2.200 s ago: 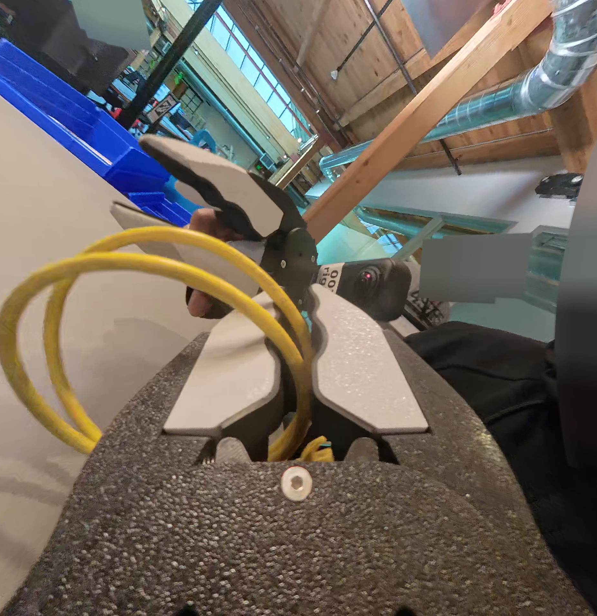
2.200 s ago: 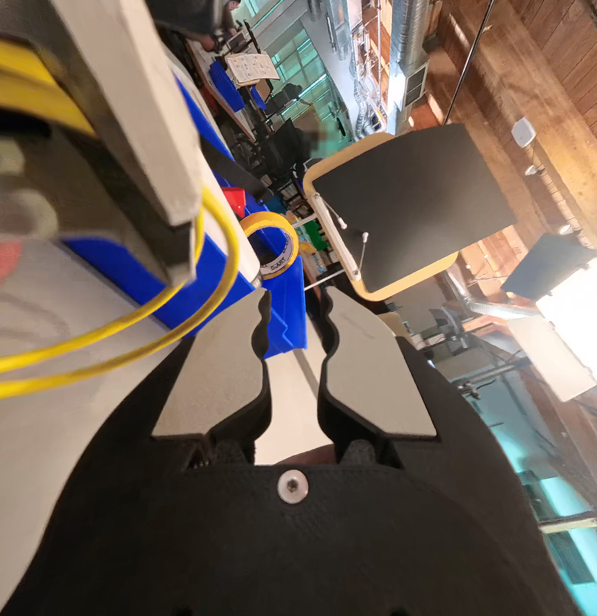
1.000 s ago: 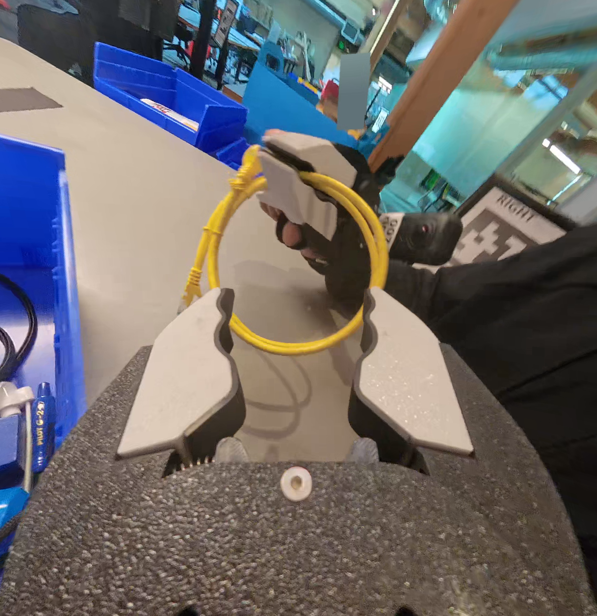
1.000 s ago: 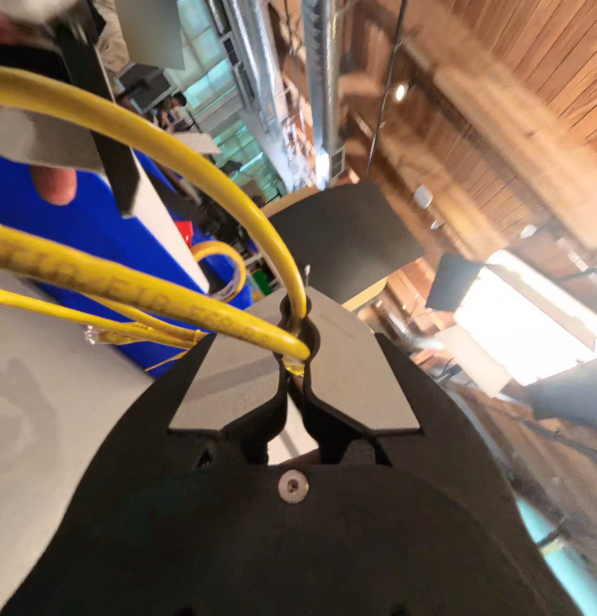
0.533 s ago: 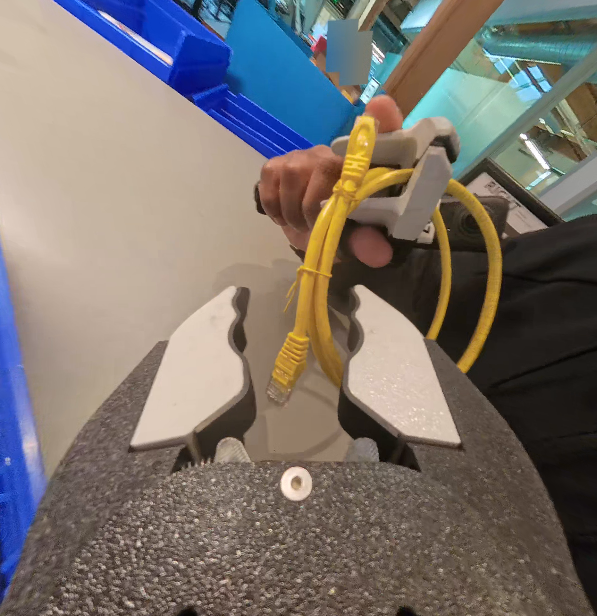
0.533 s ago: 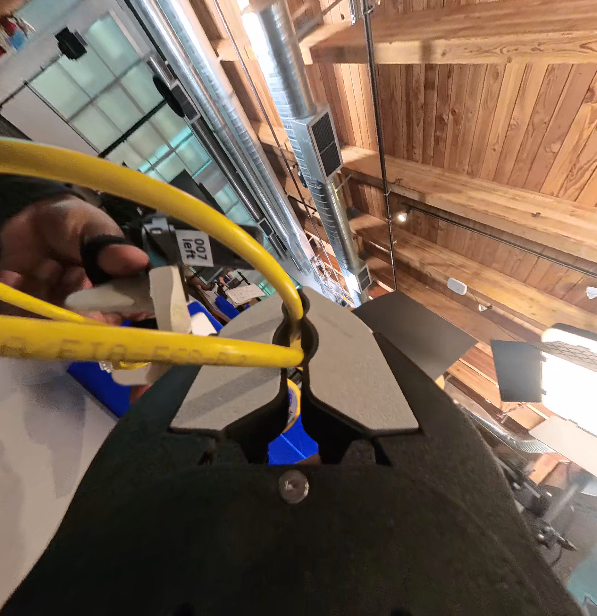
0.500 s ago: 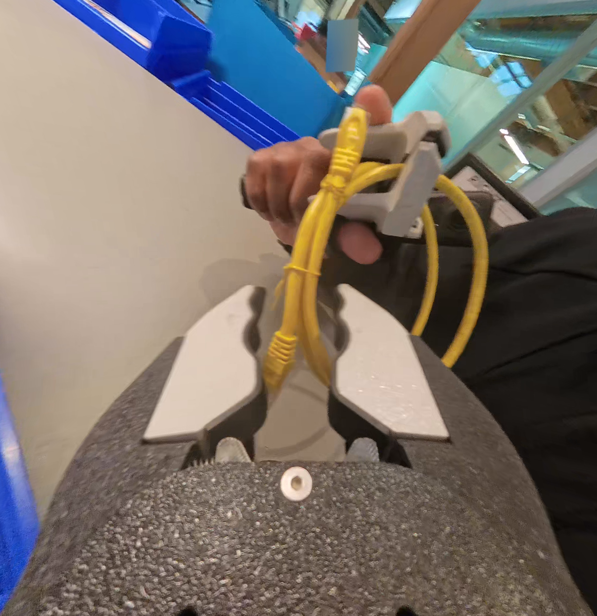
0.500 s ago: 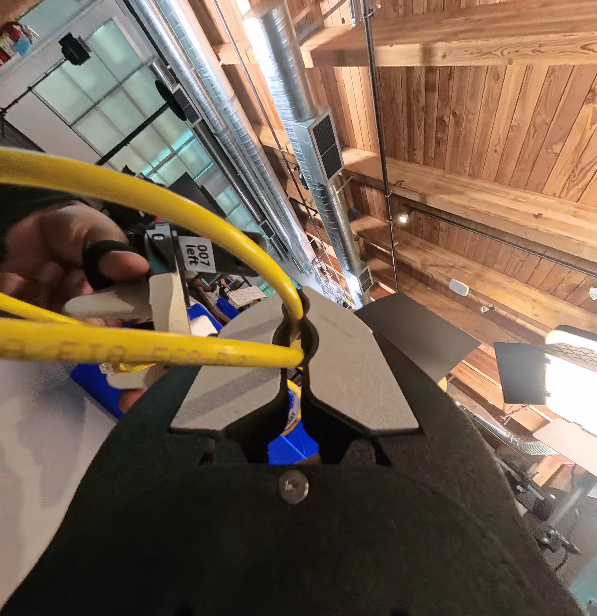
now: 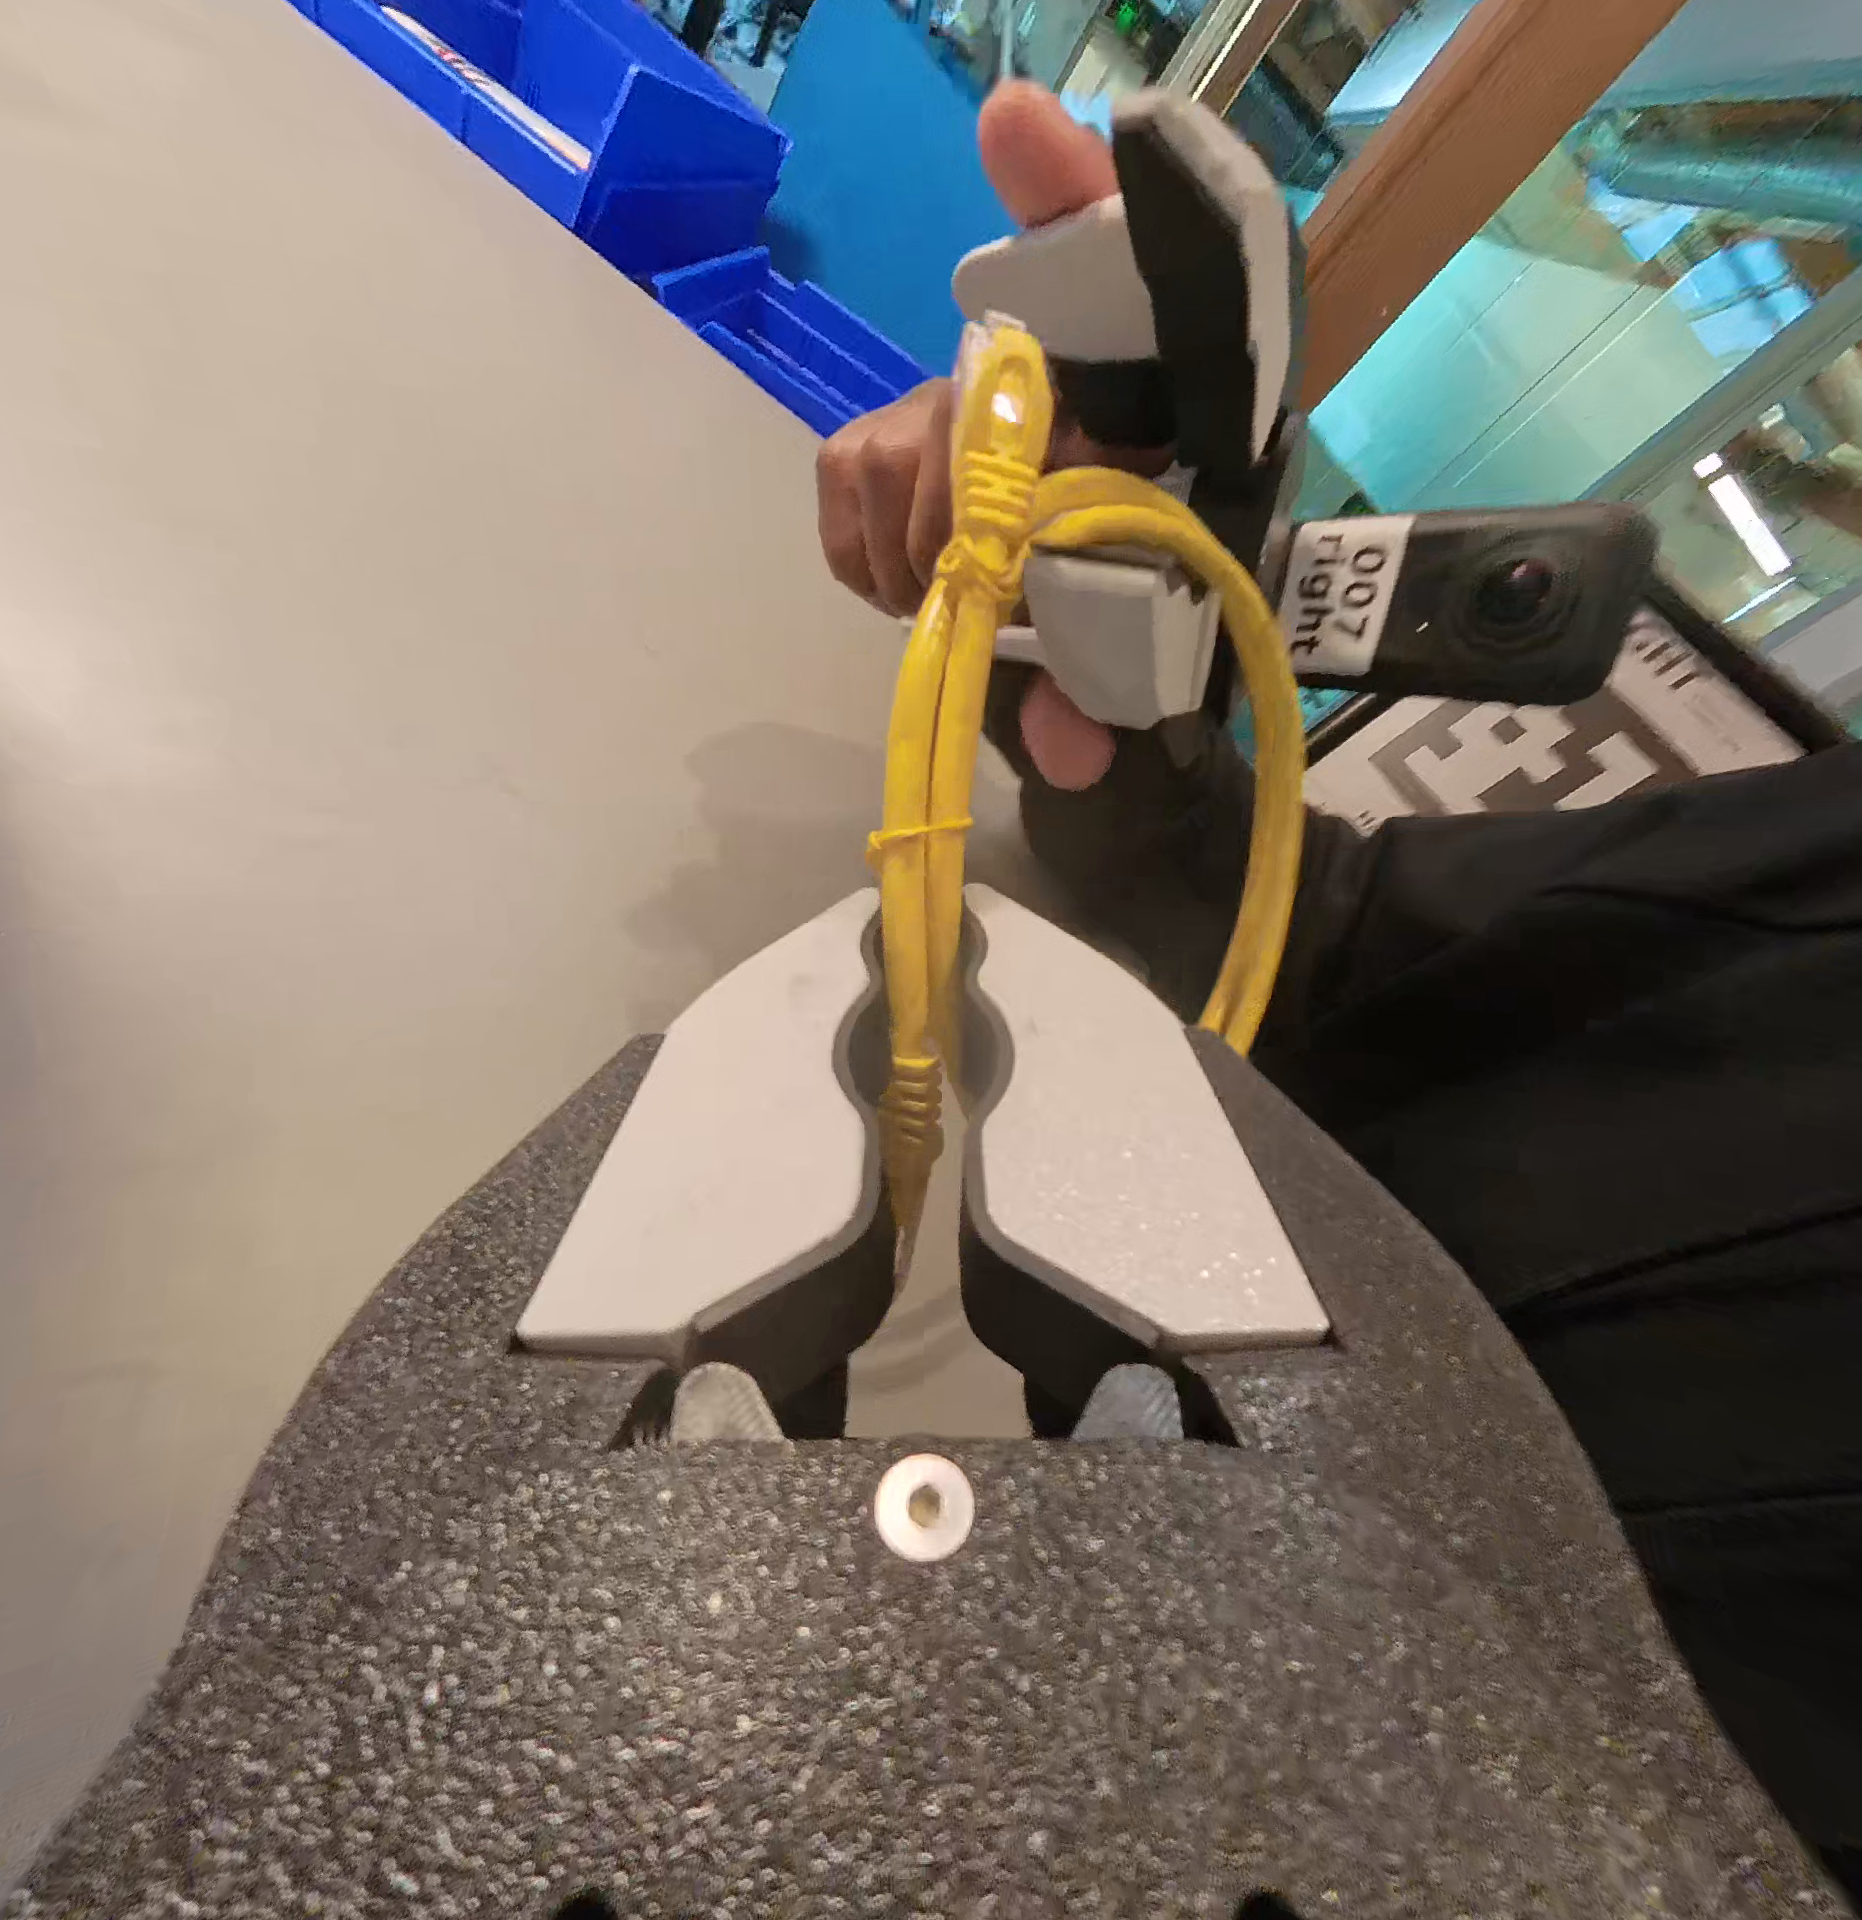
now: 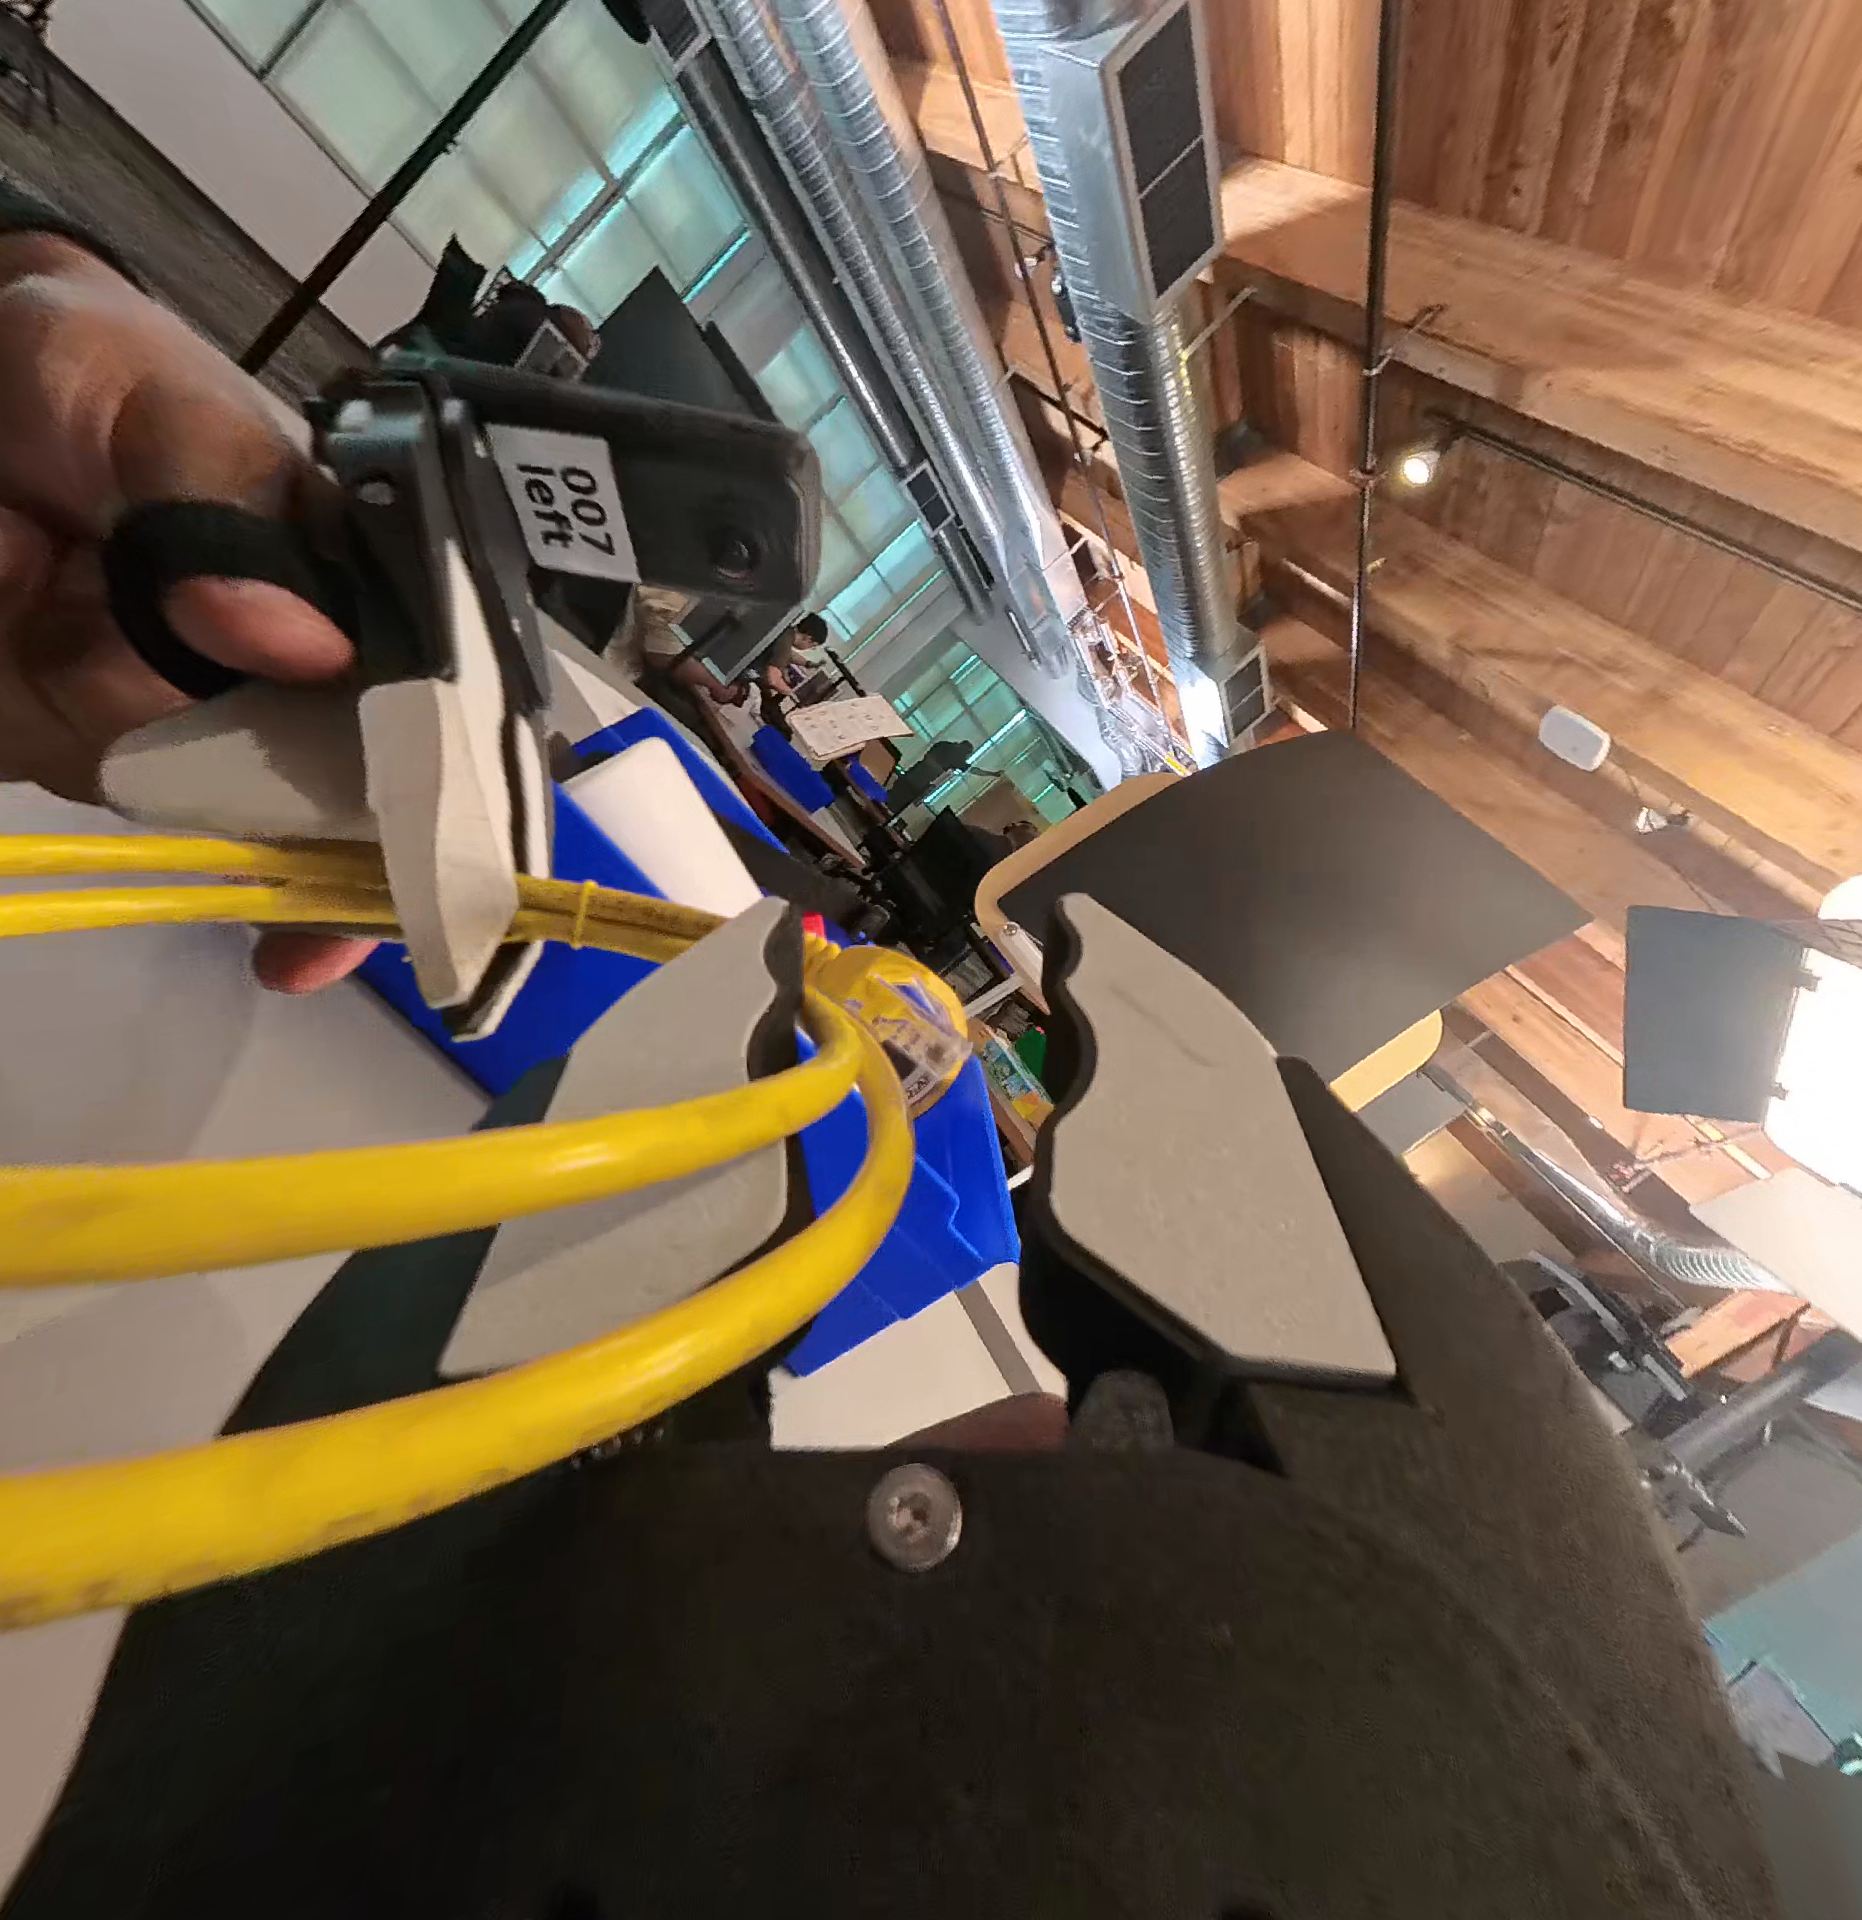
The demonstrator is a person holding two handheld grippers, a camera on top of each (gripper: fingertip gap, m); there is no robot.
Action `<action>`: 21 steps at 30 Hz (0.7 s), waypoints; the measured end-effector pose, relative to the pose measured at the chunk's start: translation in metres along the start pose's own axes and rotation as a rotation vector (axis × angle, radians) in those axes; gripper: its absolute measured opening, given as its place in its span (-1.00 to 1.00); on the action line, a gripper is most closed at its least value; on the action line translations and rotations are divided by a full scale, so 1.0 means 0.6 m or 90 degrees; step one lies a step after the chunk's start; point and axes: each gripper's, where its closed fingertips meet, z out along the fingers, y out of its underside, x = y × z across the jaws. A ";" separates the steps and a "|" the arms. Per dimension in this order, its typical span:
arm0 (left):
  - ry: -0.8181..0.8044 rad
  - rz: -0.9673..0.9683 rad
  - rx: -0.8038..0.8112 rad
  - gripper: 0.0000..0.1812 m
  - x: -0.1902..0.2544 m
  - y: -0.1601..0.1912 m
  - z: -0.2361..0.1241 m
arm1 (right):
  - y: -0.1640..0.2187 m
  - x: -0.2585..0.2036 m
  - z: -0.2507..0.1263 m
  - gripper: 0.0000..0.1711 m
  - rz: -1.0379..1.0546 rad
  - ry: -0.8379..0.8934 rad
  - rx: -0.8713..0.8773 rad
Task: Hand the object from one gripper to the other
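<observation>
A coiled yellow cable (image 9: 927, 748) hangs over the grey table. My left gripper (image 9: 922, 925) is shut on its tied double strand, with one plug down between the fingers. The right gripper (image 9: 1145, 457) is just beyond it, jaws apart, and the cable's loop lies over its lower finger (image 9: 1114, 644). In the right wrist view my right gripper (image 10: 916, 997) is open. The cable (image 10: 387, 1174) loops around its left finger (image 10: 657, 1122) and its other plug sits between the jaws. The left gripper (image 10: 470, 935) clamps the cable there.
Blue bins (image 9: 636, 156) stand along the far edge of the grey table (image 9: 283, 623). Another blue bin (image 10: 906, 1226) lies behind the right gripper. A person's black sleeve (image 9: 1581, 1039) fills the right side, and hands hold both grippers.
My left gripper has closed on the cable's tied section. My right gripper, shut on the cable before, has opened, and the loop now rests loosely on one finger.
</observation>
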 end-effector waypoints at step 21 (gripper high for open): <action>-0.135 -0.077 0.437 -0.90 -0.043 -0.153 -0.151 | 0.043 -0.007 -0.026 -0.42 -0.274 0.127 -0.139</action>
